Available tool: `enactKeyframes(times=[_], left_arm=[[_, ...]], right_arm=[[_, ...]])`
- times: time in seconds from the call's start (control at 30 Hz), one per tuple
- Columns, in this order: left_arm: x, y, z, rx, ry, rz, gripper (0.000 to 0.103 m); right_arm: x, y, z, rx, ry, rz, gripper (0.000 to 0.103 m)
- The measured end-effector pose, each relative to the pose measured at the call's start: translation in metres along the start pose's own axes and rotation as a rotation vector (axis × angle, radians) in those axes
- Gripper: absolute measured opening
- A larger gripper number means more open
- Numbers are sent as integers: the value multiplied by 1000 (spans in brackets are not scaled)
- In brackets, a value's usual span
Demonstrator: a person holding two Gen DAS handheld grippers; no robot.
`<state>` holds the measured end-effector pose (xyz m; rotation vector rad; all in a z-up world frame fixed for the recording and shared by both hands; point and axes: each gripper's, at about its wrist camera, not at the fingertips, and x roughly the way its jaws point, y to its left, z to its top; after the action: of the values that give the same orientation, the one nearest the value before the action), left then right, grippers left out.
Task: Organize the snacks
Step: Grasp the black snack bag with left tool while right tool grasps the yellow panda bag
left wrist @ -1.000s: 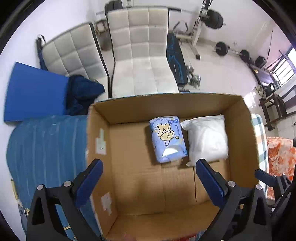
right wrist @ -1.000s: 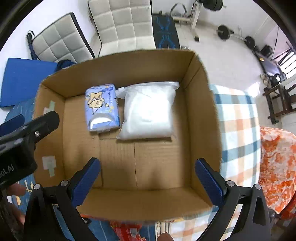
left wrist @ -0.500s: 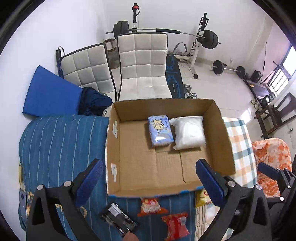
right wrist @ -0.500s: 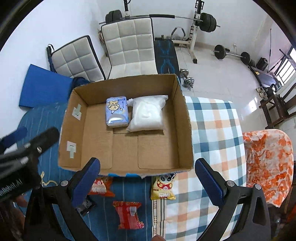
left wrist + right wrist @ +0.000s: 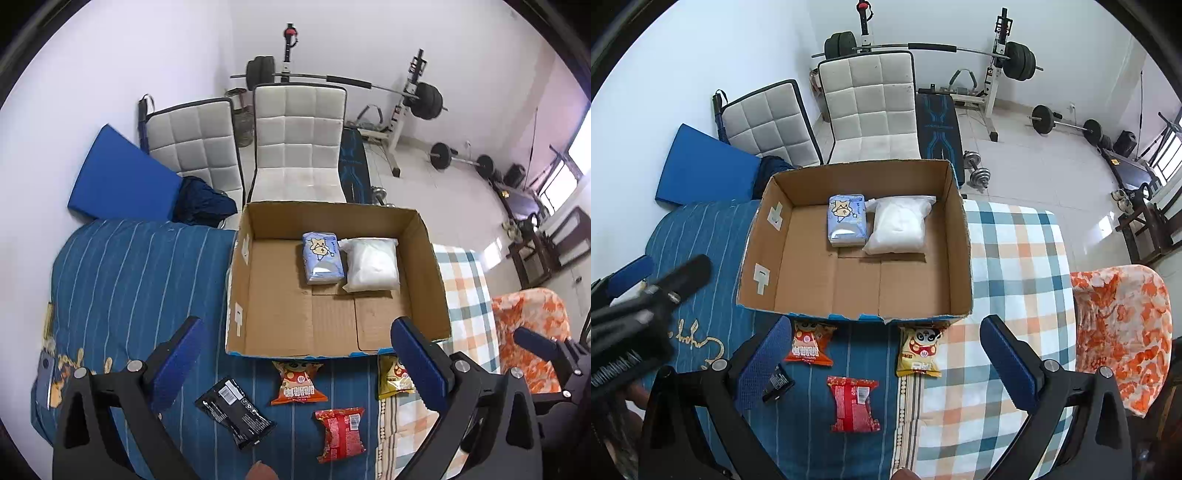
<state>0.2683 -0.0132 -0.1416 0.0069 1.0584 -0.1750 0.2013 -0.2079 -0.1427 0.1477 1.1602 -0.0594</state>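
Observation:
An open cardboard box (image 5: 236, 280) (image 5: 956, 258) stands on the bed. Inside it lie a light-blue cartoon pack (image 5: 322, 257) (image 5: 847, 220) and a white bag (image 5: 373, 264) (image 5: 899, 224), side by side at the far end. On the bedding in front of the box lie an orange snack (image 5: 299, 383) (image 5: 809, 345), a yellow snack (image 5: 393, 376) (image 5: 919, 351), a red snack (image 5: 341, 434) (image 5: 854, 403) and a black packet (image 5: 234, 411) (image 5: 777, 382). My left gripper (image 5: 295, 365) and my right gripper (image 5: 882, 362) both hang open and empty above these snacks.
The bed has a blue striped cover (image 5: 129, 280) on the left and a checked cover (image 5: 1015, 258) on the right. An orange patterned chair (image 5: 1123, 332) stands at the right. Two white padded chairs (image 5: 299, 147) and gym weights (image 5: 1015, 55) are beyond the box.
Both grippers have pulled back and up from over the box. The box now looks smaller, and the loose snacks in front of it have come into view.

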Motion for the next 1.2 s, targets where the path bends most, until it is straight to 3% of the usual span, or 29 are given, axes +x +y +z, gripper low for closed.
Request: enactKeyframes(times=[0.13, 0.27, 0.53, 0.67, 1.0, 1.1, 1.17, 1.2], left_arm=[[6, 19, -8, -22, 28, 47, 103], [33, 44, -30, -68, 114, 105, 103], [116, 105, -94, -302, 385, 48, 103], [159, 124, -122, -395, 498, 34, 103], [221, 132, -164, -475, 627, 48, 103], [235, 131, -171, -480, 663, 38, 102], [243, 129, -173, -470, 679, 50, 84], [247, 128, -175, -462, 689, 58, 82]], right_arm=[[15, -18, -11, 39, 49, -1, 103], [54, -41, -31, 78, 137, -40, 103], [143, -77, -63, 141, 296, -93, 103], [179, -88, -72, 203, 372, -79, 102], [237, -83, -75, 284, 436, -13, 97], [253, -76, -78, 281, 471, -4, 84], [262, -73, -81, 281, 507, 0, 61], [264, -73, -83, 285, 511, 4, 60]])
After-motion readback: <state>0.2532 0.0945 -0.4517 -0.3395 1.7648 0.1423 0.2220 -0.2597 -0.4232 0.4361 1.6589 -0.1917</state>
